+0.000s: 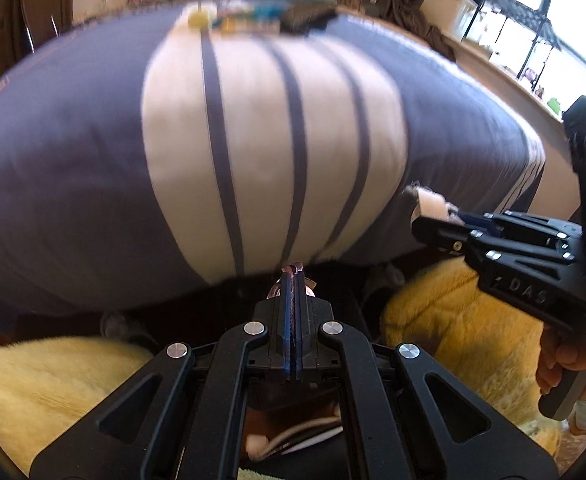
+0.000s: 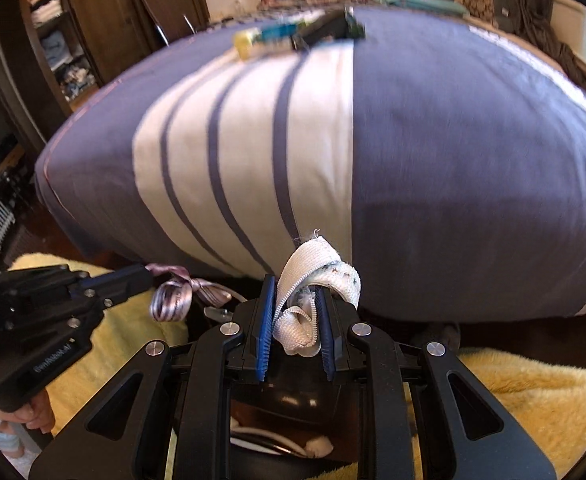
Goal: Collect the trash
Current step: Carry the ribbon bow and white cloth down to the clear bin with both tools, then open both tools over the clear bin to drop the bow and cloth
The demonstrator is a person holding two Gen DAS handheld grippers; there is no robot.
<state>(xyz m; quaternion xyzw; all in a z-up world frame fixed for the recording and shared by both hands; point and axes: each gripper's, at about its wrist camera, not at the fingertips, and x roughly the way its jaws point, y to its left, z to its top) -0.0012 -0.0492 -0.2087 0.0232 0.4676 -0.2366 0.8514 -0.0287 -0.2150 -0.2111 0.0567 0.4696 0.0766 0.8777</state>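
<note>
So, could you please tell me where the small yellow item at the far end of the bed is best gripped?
Probably across the small yellow item from above, approaching on its left as the right wrist view shows it. The blue items crowd its right side, while the left is bare bedspread. Blur hides its exact shape.

Both views are being lit by daylight from the windows (image 1: 533, 12), which are being overexposed to white glare. The bed cover (image 1: 73, 140) is being smeared by motion blur, most strongly at its far edge. Straight lines are being bowed by fisheye distortion, and the frame corners are being darkened. Deep shadow is being cast beneath the bed's near edge.
</note>
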